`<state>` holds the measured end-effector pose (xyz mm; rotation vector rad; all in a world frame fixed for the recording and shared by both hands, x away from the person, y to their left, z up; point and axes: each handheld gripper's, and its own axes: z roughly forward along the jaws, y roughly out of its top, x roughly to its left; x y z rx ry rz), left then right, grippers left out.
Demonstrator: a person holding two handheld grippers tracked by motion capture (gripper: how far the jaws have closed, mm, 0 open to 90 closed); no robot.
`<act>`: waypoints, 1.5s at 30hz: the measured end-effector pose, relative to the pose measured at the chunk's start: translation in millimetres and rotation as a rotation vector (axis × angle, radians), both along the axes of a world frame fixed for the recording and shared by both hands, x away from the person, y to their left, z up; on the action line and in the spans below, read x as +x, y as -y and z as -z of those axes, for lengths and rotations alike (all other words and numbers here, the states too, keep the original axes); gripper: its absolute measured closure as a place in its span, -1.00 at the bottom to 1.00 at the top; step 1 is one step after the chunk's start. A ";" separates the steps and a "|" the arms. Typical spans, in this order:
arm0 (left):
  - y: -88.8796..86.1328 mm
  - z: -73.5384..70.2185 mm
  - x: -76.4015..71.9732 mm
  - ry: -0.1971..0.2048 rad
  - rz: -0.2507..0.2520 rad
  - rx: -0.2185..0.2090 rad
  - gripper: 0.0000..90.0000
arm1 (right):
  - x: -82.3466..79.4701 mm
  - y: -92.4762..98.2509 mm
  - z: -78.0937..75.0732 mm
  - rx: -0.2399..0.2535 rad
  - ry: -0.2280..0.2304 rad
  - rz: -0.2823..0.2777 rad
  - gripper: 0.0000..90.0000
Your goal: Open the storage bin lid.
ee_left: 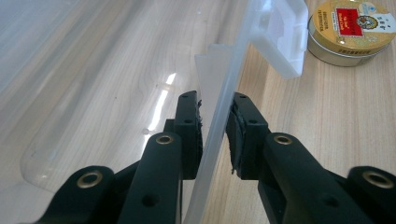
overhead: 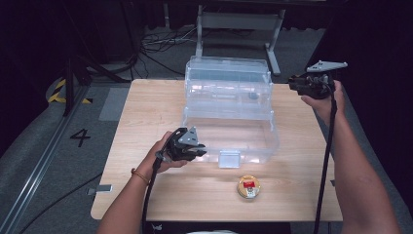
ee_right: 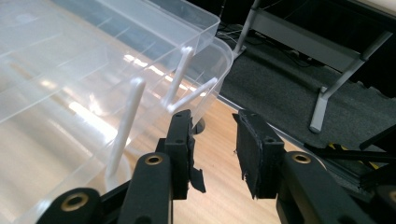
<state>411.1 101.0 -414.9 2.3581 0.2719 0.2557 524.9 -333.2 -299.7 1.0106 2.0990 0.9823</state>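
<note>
We see a big clear plastic box [overhead: 229, 109] standing in the middle of the tabletop [overhead: 146, 126], with its trays folded out like steps. Our left gripper [overhead: 195, 150] is at the box's front left corner, and its jaws are clamped on the thin clear wall [ee_left: 219, 116] there. Our right gripper [overhead: 297, 84] hangs in the air by the back right corner of the box, with its jaws apart and nothing between them. A small round gold tin [overhead: 248, 186] lies on the tabletop just in front of the box.
</note>
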 end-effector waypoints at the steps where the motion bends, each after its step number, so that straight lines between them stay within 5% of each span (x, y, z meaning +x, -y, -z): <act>1: 0.0 0.0 0.0 0.000 0.001 0.001 0.68 | -3.8 0.2 0.0 0.000 0.004 -0.006 0.47; 17: 1.4 0.0 -1.0 0.010 -0.006 0.010 0.67 | -65.4 -2.5 14.2 -0.033 0.006 -0.111 0.39; 31: 2.0 0.1 -2.0 0.014 -0.013 0.015 0.66 | -102.4 3.4 30.0 -0.025 -0.013 -0.163 0.33; 41: 2.1 0.3 -3.0 0.027 -0.012 0.021 0.64 | -126.9 -2.9 42.9 -0.095 -0.065 -0.229 0.13; 45: 2.1 0.3 -3.0 0.028 -0.011 0.022 0.64 | -134.7 -4.9 48.5 -0.081 -0.094 -0.248 0.01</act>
